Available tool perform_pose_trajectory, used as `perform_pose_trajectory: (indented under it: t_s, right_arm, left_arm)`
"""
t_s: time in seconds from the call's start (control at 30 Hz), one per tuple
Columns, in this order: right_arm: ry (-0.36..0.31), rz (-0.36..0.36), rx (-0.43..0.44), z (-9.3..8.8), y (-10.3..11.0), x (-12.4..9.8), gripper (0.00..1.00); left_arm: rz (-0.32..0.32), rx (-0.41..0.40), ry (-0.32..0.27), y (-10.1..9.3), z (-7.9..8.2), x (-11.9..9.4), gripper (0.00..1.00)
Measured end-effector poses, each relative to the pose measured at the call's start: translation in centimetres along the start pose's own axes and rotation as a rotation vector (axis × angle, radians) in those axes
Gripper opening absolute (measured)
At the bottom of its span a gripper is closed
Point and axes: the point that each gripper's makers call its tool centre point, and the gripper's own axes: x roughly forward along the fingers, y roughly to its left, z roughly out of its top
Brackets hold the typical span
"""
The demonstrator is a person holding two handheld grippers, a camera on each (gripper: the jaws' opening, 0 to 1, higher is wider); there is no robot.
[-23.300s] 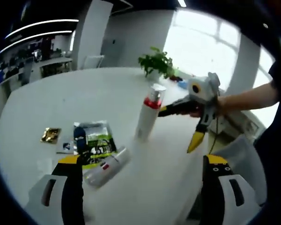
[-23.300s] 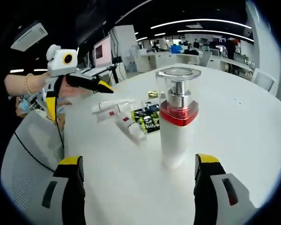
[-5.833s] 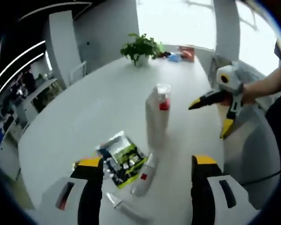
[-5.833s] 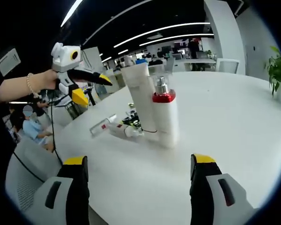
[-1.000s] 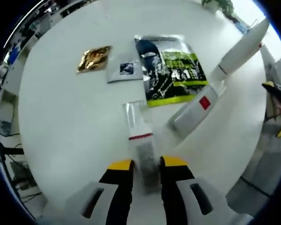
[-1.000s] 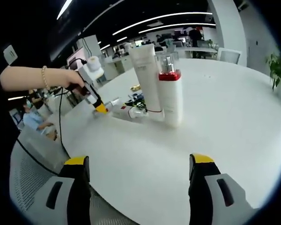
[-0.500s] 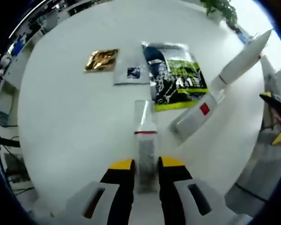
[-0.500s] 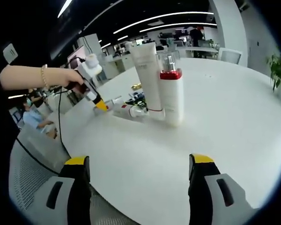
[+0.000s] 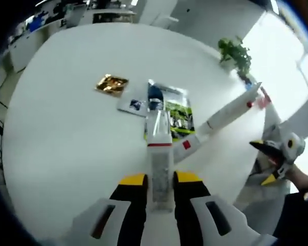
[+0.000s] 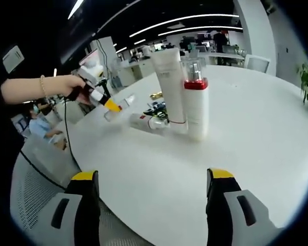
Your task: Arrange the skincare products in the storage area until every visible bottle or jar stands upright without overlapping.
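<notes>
White round surface [image 9: 66, 128] sits in a big office. The small tube [image 9: 159, 154] is squeezed between the left gripper [image 9: 159, 180] jaws, its long side pointing straight away, lifted above the surface. Another tube [image 10: 143, 122] lies flat. A tall tube [image 10: 170, 87] and pump bottle [image 10: 196, 102] stand upright, touching. The right gripper [image 10: 149, 182] hangs back, jaws wide apart.

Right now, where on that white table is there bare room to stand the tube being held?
The table is bare in front of the pump bottle and upright tube. It is crowded behind them, where a lying tube and sachets cluster. The left gripper holds a small tube.
</notes>
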Motion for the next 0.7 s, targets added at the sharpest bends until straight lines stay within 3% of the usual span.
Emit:
perform_pose_trajectory:
  t_s: [0.23, 0.33, 0.37, 0.47, 0.67, 0.7]
  right_arm:
    - [-0.043, 0.028, 0.036, 0.8, 0.3, -0.2, 0.84]
    - [-0.073, 0.065, 0.071, 1.5, 0.8, -0.3, 0.81]
    - [-0.078, 0.074, 0.077, 1.6, 1.0, -0.3, 0.81]
    - [-0.105, 0.107, 0.100, 2.2, 1.3, -0.3, 0.76]
    - [-0.247, 0.220, 0.199, 5.9, 3.3, -1.3, 0.67]
    - [-0.289, 0.261, 0.223, 7.3, 4.1, -1.7, 0.67]
  left_arm:
    - [-0.107, -0.013, -0.090, -2.9, 0.6, -1.4, 0.19]
    - [-0.146, 0.001, -0.110, -4.2, 0.7, -2.0, 0.19]
    - [-0.161, 0.014, -0.111, -5.4, 0.4, -2.3, 0.19]
    - [-0.195, 0.035, -0.124, -6.0, 0.4, -2.8, 0.19]
    - [-0.344, 0.055, -0.200, -10.3, 0.7, -4.7, 0.19]
    - [-0.354, 0.063, -0.208, -10.6, 0.7, -4.9, 0.19]
